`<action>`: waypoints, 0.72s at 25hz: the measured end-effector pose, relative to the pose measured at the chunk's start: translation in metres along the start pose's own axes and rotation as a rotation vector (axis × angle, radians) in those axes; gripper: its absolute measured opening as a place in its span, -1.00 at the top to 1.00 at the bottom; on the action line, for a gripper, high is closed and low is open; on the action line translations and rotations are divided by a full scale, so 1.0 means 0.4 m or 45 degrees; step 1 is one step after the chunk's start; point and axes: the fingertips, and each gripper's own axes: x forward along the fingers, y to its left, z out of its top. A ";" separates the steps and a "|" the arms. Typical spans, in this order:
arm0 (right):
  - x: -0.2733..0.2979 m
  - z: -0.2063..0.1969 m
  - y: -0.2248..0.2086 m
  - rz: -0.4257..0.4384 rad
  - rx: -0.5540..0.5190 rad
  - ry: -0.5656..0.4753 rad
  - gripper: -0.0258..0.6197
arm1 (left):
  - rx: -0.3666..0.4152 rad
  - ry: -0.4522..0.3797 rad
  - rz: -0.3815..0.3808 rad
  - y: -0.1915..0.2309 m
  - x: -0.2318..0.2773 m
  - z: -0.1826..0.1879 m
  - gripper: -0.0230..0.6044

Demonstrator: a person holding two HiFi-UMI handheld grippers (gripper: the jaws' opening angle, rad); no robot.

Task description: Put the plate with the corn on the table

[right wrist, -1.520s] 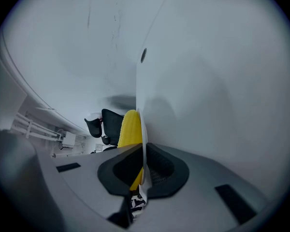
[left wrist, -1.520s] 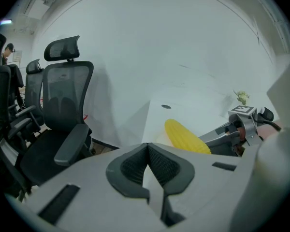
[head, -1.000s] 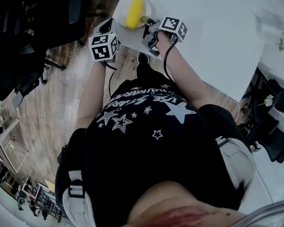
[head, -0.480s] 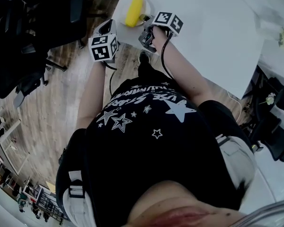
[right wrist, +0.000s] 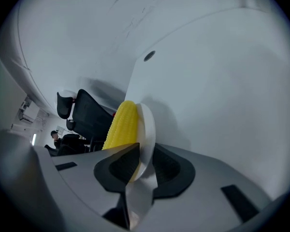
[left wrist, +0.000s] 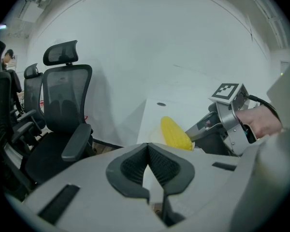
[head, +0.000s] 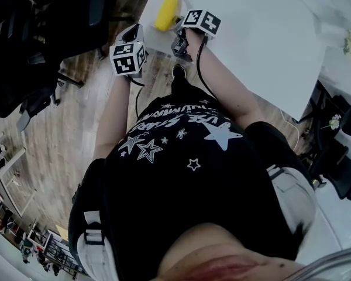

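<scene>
Plate: the white plate [right wrist: 146,124] lies at the near-left corner of the white worktop [head: 251,34], close to the edge, and in the left gripper view it looks flat on the surface.
Corn: the yellow corn [head: 167,12] lies lengthwise on the plate and points away from the person.
Right gripper: the right gripper [right wrist: 141,154] reaches down to the near rim of the plate. Its fingers [right wrist: 118,166] have just been spreading. The rim is between them, but dark pad shows bare beside it, so the pinch seems let go.
Left gripper: the left gripper [left wrist: 148,146] hangs just off the worktop's near-left edge, above the wooden floor [head: 70,127]. Its fingers [left wrist: 135,168] are pressed together with nothing in them, and it is aimed at the corn from the side.
Change: compared with a second ago, the plate and corn sit slightly farther in on the worktop. The right gripper's marker cube has rolled to show other faces.
Meaning: the set-down looks done, and this is the release.
Next: the right gripper probably has to draw back toward the person without catching the rim.
Risk: the plate is so near the corner that a snag on the rim could drag it over the edge or roll the corn off.
Surroundings: a black office chair [left wrist: 63,115] stands to the left, well apart from the plate.
</scene>
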 end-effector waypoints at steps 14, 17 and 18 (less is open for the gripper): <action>-0.007 -0.030 0.031 -0.025 -0.197 0.016 0.34 | 0.004 -0.002 -0.009 0.003 -0.024 -0.019 0.91; -0.014 -0.038 0.030 -0.039 -0.212 0.012 0.31 | 0.001 -0.006 -0.005 0.006 -0.037 -0.023 0.91; -0.017 -0.041 0.030 -0.047 -0.227 0.009 0.29 | 0.001 -0.007 -0.004 0.006 -0.043 -0.026 0.91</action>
